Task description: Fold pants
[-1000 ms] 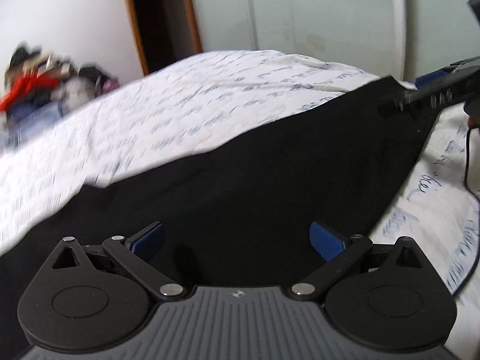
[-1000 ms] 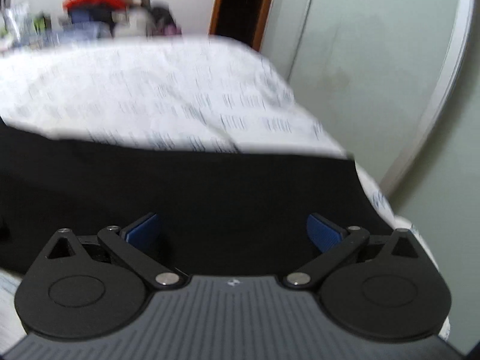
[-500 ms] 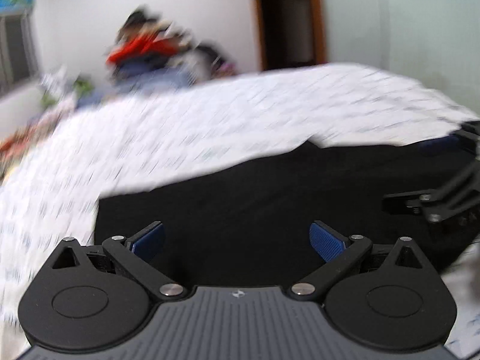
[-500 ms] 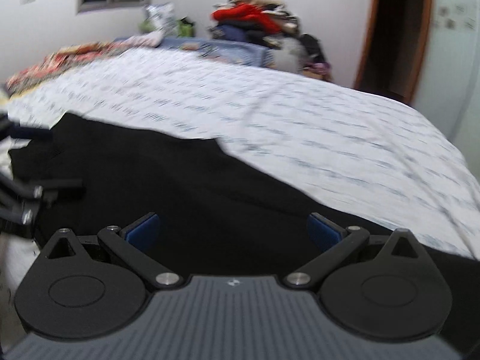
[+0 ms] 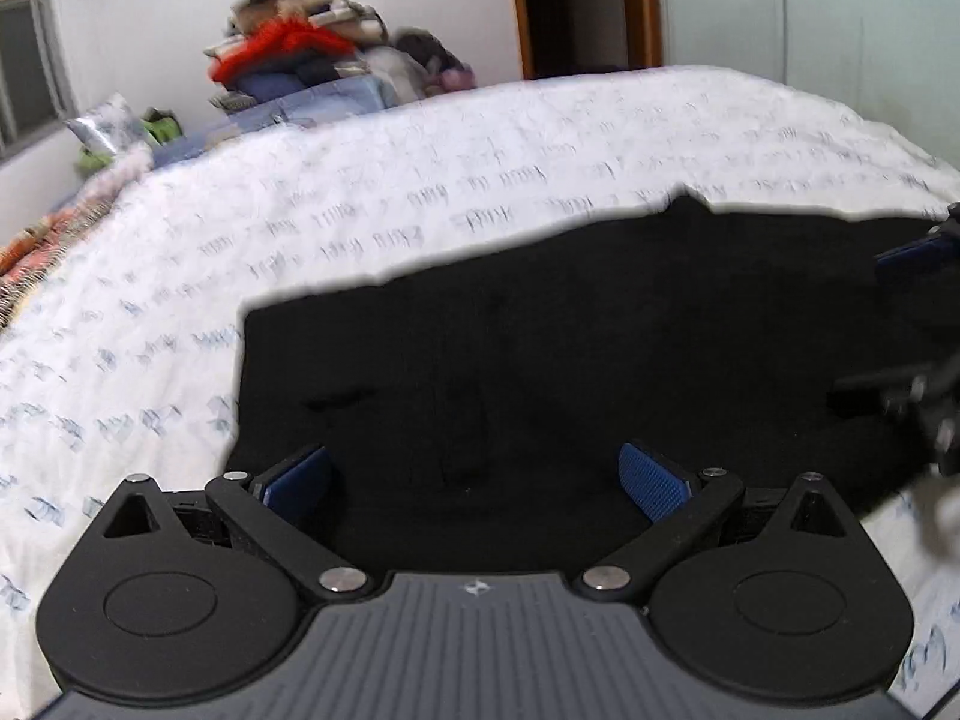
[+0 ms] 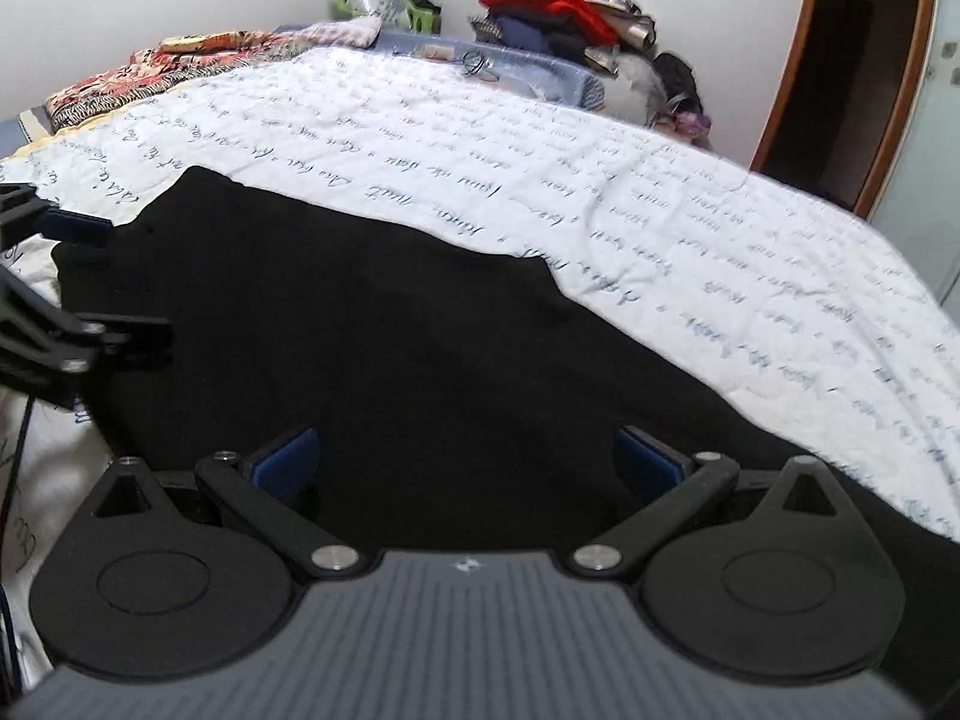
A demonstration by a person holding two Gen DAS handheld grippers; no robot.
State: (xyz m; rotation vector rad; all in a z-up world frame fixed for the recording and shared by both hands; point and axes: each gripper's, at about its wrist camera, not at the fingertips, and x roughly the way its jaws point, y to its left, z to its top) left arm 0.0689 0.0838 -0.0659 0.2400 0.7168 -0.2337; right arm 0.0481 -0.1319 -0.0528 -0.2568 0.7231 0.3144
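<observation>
Black pants (image 5: 540,348) lie flat on a white bed with blue script print (image 5: 420,192). In the left wrist view my left gripper (image 5: 477,480) is open and empty, its blue pads low over the near edge of the pants by their left end. My right gripper (image 5: 900,324) shows at the right edge there, open. In the right wrist view the pants (image 6: 390,348) run from upper left to lower right. My right gripper (image 6: 465,459) is open and empty over the near edge. My left gripper (image 6: 84,282) shows at the left, open.
A pile of clothes with a red item (image 6: 558,6) sits past the bed's far side. A patterned blanket (image 6: 156,69) lies at the far left. A dark doorway with a wooden frame (image 6: 840,60) and a pale wardrobe (image 5: 810,6) stand behind.
Both cameras have swung left, from the wardrobe towards the clothes pile and window. Both grippers stay open over the pants, now nearer the pants' left end.
</observation>
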